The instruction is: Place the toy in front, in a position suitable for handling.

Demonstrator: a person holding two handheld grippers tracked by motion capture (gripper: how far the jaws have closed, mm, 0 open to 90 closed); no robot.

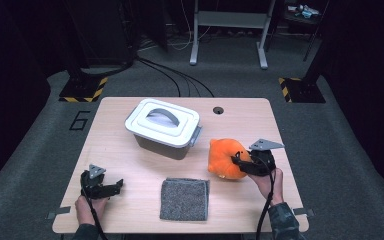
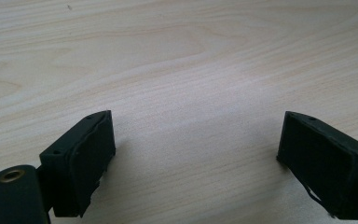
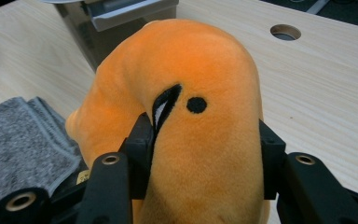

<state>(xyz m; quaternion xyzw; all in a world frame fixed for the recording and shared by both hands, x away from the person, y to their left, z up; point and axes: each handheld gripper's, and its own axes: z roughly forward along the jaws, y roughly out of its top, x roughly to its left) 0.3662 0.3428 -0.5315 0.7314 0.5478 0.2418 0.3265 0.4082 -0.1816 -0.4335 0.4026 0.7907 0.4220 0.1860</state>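
An orange plush toy (image 1: 225, 157) with a black eye and mouth mark sits at the right side of the wooden table (image 1: 130, 165). My right gripper (image 1: 241, 162) is shut on the orange plush toy (image 3: 200, 140), its two black jaws pressing into the plush from both sides. My left gripper (image 1: 112, 187) rests near the table's front left, held by a hand. In the left gripper view its jaws stand wide apart over bare wood, and my left gripper (image 2: 196, 158) holds nothing.
A grey plastic box with a white handled lid (image 1: 164, 127) stands at the table's middle back, its latch (image 3: 121, 11) just beyond the toy. A folded grey cloth (image 1: 185, 199) lies at the front centre. A round cable hole (image 1: 218, 110) is at the back.
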